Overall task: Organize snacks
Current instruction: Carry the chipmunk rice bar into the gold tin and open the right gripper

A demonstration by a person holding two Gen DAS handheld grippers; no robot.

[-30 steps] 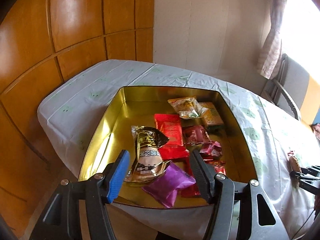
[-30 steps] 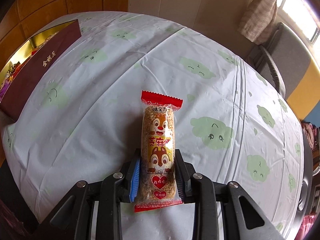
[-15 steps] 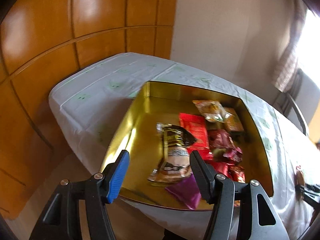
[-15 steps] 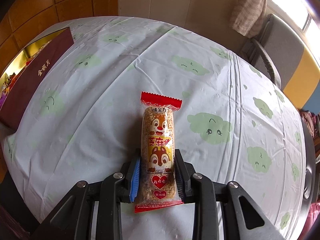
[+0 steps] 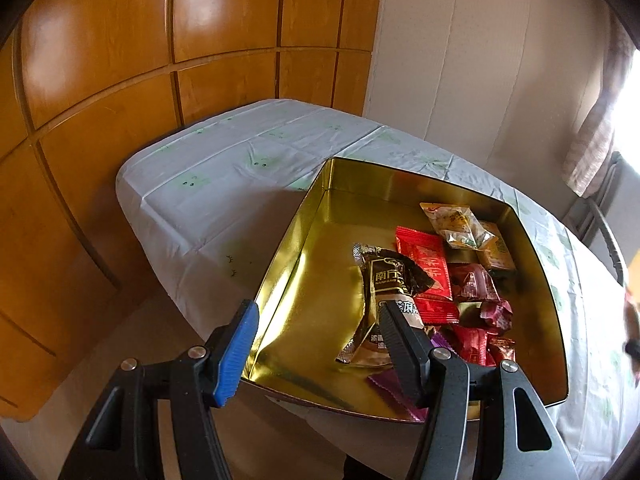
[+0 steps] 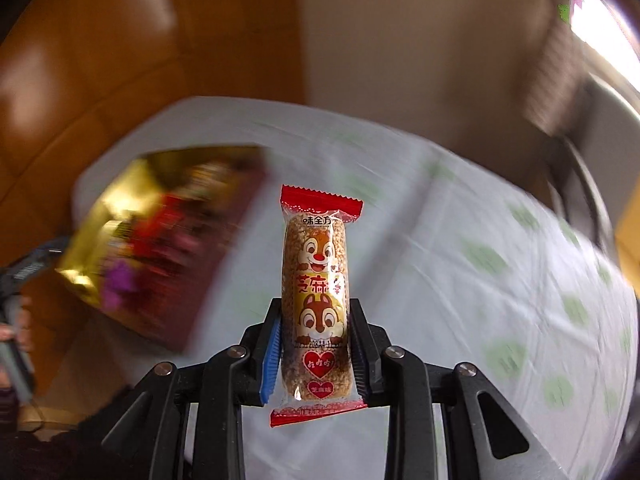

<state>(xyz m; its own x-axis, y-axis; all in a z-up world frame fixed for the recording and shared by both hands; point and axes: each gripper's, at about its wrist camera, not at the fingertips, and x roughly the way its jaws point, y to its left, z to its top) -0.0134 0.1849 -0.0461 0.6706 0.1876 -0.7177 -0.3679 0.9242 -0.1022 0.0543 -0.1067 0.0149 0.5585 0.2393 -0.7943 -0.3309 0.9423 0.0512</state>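
My right gripper [image 6: 316,340] is shut on a sesame snack bar [image 6: 316,272] with a cartoon squirrel and red ends, held up above the table. To its left, blurred, lies the gold tin box [image 6: 116,200]. In the left wrist view the gold tin box [image 5: 308,248] holds several snacks: a brown-and-gold packet [image 5: 390,284], a red packet [image 5: 424,264], a clear packet [image 5: 456,220] and a purple packet [image 5: 394,394]. My left gripper [image 5: 320,336] hovers open over the box's near left corner with nothing gripped.
The table [image 5: 224,176] wears a white cloth with green cloud prints [image 6: 500,288]. Wooden wall panels [image 5: 100,80] stand behind and to the left. A chair [image 5: 600,232] and a curtain [image 5: 592,152] are at the right. A hand [image 6: 12,336] shows at the left edge.
My right gripper has risen with the snack bar and swung toward the gold box, which now fills more of its blurred view. My left gripper has drifted left, toward the box's near left corner.
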